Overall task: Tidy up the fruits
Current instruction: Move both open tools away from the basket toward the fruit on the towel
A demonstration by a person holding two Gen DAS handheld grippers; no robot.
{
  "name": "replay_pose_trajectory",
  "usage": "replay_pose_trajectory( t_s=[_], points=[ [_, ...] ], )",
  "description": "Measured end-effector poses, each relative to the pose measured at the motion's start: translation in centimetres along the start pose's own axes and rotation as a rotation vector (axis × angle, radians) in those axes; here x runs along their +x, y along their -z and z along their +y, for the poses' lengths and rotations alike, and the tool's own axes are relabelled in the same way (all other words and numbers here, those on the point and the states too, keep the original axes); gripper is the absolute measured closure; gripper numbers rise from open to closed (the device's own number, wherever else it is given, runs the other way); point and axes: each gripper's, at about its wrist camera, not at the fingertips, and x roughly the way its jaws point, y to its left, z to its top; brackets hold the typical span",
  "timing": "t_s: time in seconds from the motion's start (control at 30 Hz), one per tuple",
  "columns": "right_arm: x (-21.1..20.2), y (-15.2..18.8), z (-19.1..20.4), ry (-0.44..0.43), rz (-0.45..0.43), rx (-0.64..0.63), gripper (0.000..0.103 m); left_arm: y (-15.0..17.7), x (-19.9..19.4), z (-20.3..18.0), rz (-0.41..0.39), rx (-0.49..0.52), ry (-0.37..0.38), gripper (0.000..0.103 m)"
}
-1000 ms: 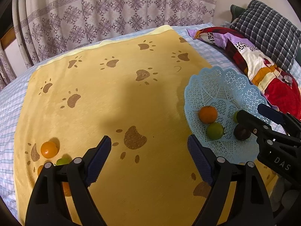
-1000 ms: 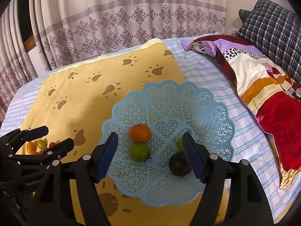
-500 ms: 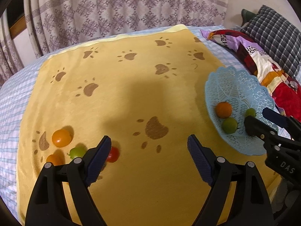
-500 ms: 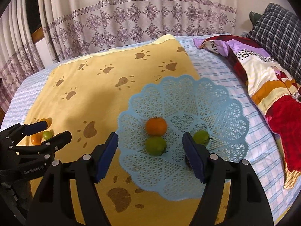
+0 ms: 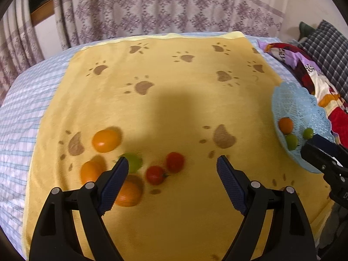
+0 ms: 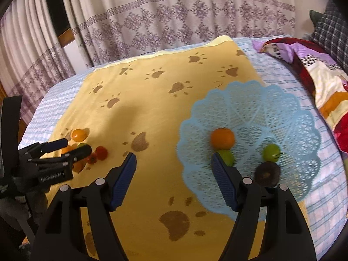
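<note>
Four fruits already lie in the pale blue lattice basket [image 6: 250, 100]: an orange [image 6: 223, 138], two green ones [image 6: 271, 153] and [image 6: 227, 157], and a dark, nearly black one [image 6: 267, 173] at its near side; the basket sits at the right edge of the yellow paw-print blanket [image 5: 174, 100], partly over the striped bed sheet [image 6: 326, 195]. Six fruits are left loose on the blanket's near-left part: three orange ones, the farthest [image 5: 106, 140], one to its near left [image 5: 90, 171] and one nearest [image 5: 128, 192]; a green one [image 5: 134, 162]; and two small red ones [image 5: 154, 175] and [image 5: 175, 162] that sit just beside each other; by this count the sorting is judged a little under half done.

The left hand-held gripper [image 5: 171, 182] hangs over that cluster with its jaws wide apart and nothing between the pads, the red pair lying in the gap as the left wrist camera sees it; the right hand-held gripper [image 6: 174, 179] is likewise spread and empty, poised over the blanket at the basket's near-left rim.

Between cluster and basket the blanket is flat and bare, giving an open lane to carry across; the cluster lies close to the blanket's left border, with sheet beyond; the basket's scalloped rim rises, so a fruit likely has to be lifted over it; a colourful quilt [image 6: 322, 76] and a plaid pillow [image 5: 326, 43] crowd the far right, and curtains [image 5: 152, 10] close the far side.
</note>
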Motion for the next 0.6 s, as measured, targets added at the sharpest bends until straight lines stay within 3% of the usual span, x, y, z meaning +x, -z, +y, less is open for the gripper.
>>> replay_pose_trajectory(
  t_s=[0.6],
  points=[
    [3.8,1.2,6.4,-0.111,0.118,-0.110,0.030,2.6,0.3,10.0,0.029,-0.122,-0.123,0.020]
  ],
)
